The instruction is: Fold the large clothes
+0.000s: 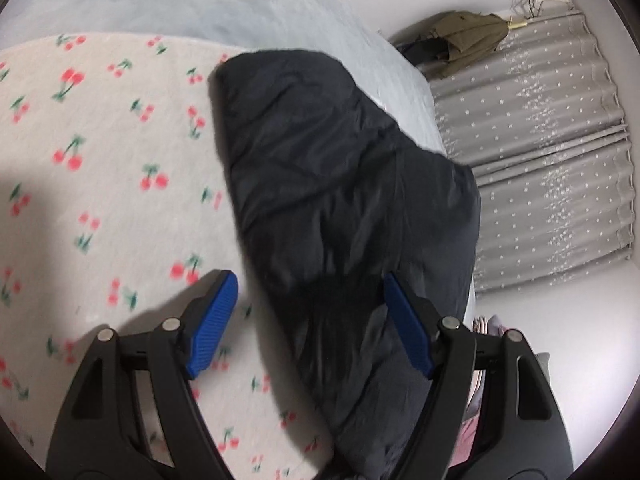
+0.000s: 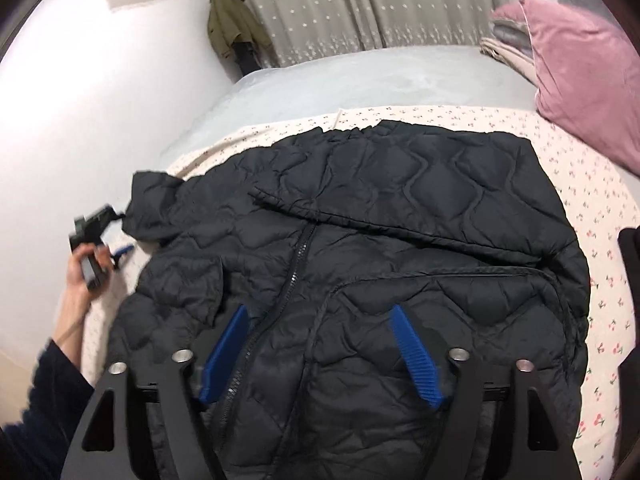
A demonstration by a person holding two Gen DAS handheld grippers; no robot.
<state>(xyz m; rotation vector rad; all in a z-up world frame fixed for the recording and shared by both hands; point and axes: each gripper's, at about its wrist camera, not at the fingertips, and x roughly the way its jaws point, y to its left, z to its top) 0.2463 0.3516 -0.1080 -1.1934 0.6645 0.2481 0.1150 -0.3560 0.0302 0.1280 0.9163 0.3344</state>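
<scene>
A black quilted jacket (image 2: 360, 248) lies spread on a cherry-print blanket (image 2: 600, 216) over a pale blue bed (image 2: 320, 84), its zipper (image 2: 294, 276) running toward the near edge and one sleeve folded across the chest; the right gripper (image 2: 320, 356) hovers above it, jaws apart and empty; at the jacket's left side the left gripper (image 1: 308, 324) hangs over a sleeve (image 1: 340, 184), jaws wide, gripping nothing; a pink pillow (image 2: 580, 80) sits far right, grey curtains (image 2: 360, 4) beyond.

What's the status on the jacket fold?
Left gripper open over sleeve. Right gripper open, nothing held. Black quilted jacket partly folded on cherry-print blanket. Nothing blocking.
</scene>
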